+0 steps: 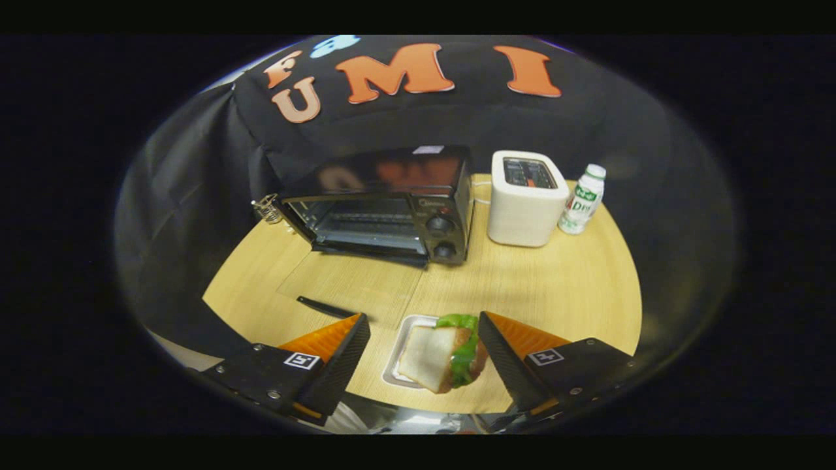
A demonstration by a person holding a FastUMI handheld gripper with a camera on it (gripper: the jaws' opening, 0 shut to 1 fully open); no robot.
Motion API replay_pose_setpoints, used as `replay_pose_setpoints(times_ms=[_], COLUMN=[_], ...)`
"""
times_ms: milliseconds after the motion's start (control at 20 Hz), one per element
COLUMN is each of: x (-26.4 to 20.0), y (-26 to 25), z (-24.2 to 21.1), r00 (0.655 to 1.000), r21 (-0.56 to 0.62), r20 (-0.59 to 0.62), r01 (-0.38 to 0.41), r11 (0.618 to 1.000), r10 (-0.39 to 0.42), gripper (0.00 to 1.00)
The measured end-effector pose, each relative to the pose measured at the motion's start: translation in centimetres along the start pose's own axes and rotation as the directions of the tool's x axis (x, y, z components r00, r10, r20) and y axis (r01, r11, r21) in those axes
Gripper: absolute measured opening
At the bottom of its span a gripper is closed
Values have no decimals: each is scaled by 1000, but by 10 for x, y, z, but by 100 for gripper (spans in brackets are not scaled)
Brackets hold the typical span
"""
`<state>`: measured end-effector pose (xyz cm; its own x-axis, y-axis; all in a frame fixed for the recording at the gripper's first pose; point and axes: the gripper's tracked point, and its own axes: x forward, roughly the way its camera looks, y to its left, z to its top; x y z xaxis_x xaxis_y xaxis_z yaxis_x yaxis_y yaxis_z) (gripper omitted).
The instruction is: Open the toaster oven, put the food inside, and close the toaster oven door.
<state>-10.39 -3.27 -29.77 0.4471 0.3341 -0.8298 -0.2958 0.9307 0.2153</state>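
The black toaster oven [385,205] stands at the back of the round wooden table [555,294], beyond my fingers. Its glass door [353,281] is swung all the way down and lies flat, with its dark handle [324,307] just ahead of the left finger. The wire rack inside is bare. A sandwich [434,356] of white bread, lettuce and a reddish filling rests tilted on a small white tray [396,373]. It lies between the fingers of my gripper [422,318]. The gripper is open: the right finger is against the lettuce and the left finger stands apart from the bread.
A white pop-up toaster [526,199] stands right of the oven, with a small white drink bottle [583,199] beside it. A small clear glass object [268,209] sits at the oven's left rear corner. Black cloth walls the booth behind the table.
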Motion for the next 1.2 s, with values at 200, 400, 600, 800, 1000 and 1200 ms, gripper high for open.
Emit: replay_pose_setpoints(times_ms=[200,400,600,800,1000,1200], x=[10,28,39,41,38,27], y=[-22,-35,-29,-24,-20,-6], z=[-32,-60,-68,-77,-75,-73], r00=[985,962,940,923,922,927], r21=[95,209,239,244,275,277], r20=[-149,-236,-279,-320,-332,-333], r01=[-70,-87,-128,-137,-106,-78], r11=[993,974,962,960,956,958], r10=[84,136,195,213,198,171], gripper=[99,99,98,78,39,29])
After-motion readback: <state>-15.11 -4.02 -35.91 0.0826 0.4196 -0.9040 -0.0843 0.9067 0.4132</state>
